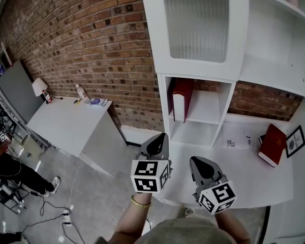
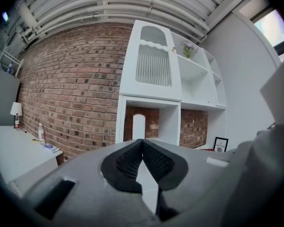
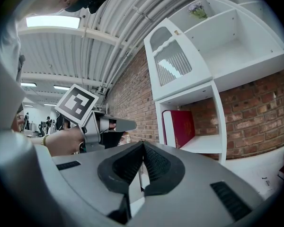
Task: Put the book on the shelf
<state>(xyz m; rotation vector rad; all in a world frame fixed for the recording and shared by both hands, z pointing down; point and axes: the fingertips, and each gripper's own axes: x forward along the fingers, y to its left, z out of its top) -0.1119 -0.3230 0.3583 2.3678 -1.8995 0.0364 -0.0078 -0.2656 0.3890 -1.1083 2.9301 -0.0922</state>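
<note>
A red book (image 1: 182,99) stands upright against the left wall of the shelf's lower cubby (image 1: 206,108); it also shows in the right gripper view (image 3: 182,128), and in the left gripper view as white page edges (image 2: 138,126). A second red book (image 1: 272,144) lies on the desk at the right. My left gripper (image 1: 160,142) (image 2: 142,142) is shut and empty, level in front of the cubby and short of it. My right gripper (image 1: 201,165) (image 3: 143,144) is beside it, also shut with nothing between its jaws. In the right gripper view the left gripper (image 3: 130,125) shows at the left.
The white desk (image 1: 244,184) carries a printed sheet (image 1: 238,136) and a small framed picture (image 1: 295,141). A ribbed-glass cabinet door (image 1: 195,22) hangs above the cubby. A white table (image 1: 66,123) with a lamp and a bottle stands at the left, near a seated person (image 1: 10,172).
</note>
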